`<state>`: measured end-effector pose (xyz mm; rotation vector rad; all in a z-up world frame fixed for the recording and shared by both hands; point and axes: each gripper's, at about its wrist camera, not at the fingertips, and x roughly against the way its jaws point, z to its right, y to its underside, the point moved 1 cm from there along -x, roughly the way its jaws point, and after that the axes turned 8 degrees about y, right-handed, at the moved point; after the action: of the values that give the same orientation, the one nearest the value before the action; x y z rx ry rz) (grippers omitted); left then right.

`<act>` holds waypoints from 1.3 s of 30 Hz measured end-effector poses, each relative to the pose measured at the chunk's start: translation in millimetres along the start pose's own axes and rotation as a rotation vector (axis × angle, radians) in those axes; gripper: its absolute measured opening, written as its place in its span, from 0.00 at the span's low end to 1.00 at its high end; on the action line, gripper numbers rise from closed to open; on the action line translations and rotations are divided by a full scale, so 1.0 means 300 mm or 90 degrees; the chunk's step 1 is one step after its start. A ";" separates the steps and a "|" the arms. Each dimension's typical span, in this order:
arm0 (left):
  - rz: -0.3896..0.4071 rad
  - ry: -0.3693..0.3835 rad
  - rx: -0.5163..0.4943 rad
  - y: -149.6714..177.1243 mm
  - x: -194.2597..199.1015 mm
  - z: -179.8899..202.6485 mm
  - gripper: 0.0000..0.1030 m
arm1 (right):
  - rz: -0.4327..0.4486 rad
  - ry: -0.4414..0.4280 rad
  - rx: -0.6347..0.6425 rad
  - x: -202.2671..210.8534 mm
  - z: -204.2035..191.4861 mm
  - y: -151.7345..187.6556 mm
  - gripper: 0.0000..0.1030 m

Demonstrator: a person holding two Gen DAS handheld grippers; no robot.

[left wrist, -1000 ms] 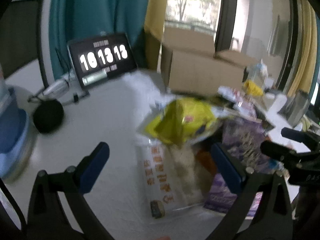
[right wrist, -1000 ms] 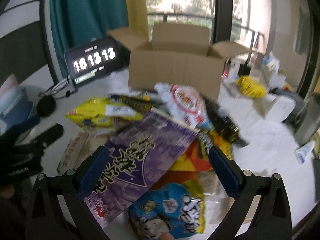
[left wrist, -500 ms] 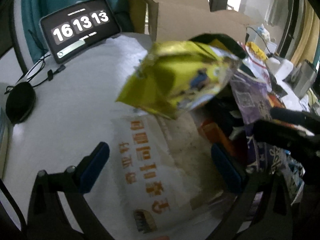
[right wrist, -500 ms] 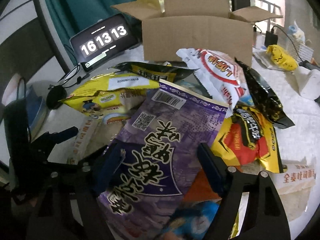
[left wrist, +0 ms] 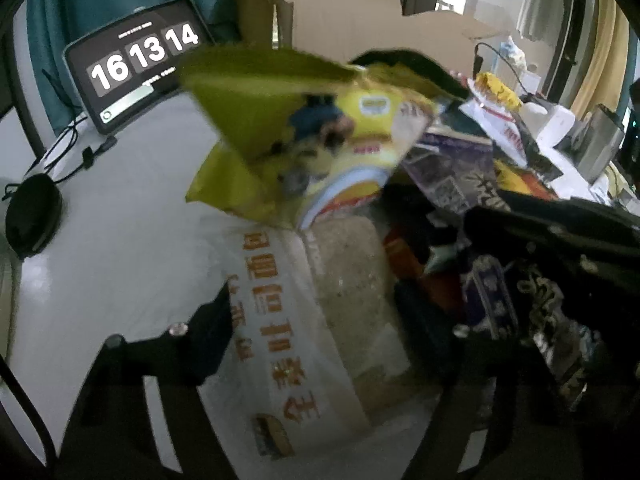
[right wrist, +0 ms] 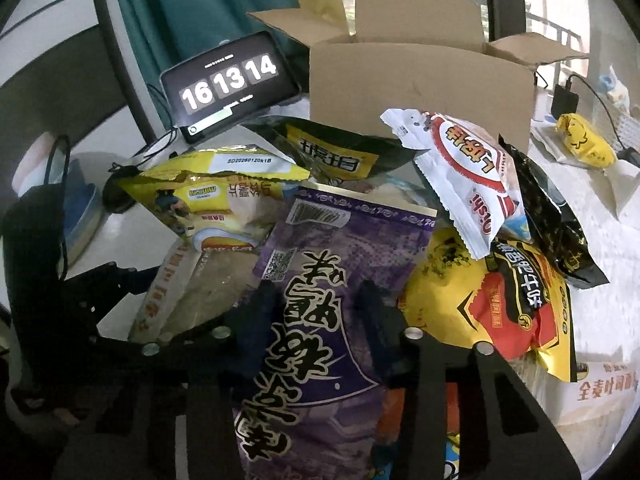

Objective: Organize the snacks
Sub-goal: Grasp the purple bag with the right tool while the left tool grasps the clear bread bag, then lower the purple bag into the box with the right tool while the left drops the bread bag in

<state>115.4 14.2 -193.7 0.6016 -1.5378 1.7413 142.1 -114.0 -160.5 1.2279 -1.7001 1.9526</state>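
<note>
We take the cardboard box (right wrist: 420,80) as our landmark: it stands open at the far side of the white table (left wrist: 132,208), flaps up, and the snacks lie heaped in front of it.

Our right gripper (right wrist: 320,316) straddles the purple bag (right wrist: 320,280), which lies lengthwise at the near end of the heap, well in front of the box. Its jaws are closing, one blue pad at each side of the bag's middle; whether they already pinch it we cannot tell.

Our left gripper (left wrist: 316,320) hangs over the white bread pack (left wrist: 296,320) with orange lettering, which lies flat on the table at the heap's left edge, further from the box than the yellow chip bag (right wrist: 216,200) that overlaps its far end. These jaws are closing too — the pack lies between them, but the picture is blurred and the pads do not appear to press on it.

Nearest the box lie a dark bag with a yellow label (right wrist: 332,152) and a white-and-red packet (right wrist: 468,168) tilted up over a yellow-and-red bag (right wrist: 516,308). Left of the box a tablet (right wrist: 230,84) leans upright, showing a clock.
</note>
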 end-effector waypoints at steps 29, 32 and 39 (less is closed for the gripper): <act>0.185 0.073 -0.074 -0.362 0.315 0.145 0.71 | 0.192 0.011 -0.019 0.320 0.259 -0.277 0.34; 0.201 0.072 -0.074 -0.433 0.309 0.131 0.71 | 0.206 0.020 -0.020 0.321 0.304 -0.333 0.34; 0.226 0.062 -0.074 -0.610 0.260 0.077 0.71 | 0.227 0.037 -0.020 0.295 0.383 -0.450 0.34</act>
<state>204.7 12.6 -14.5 0.1891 -1.7409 1.8906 228.5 -209.6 -9.9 0.8929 -2.0225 2.1188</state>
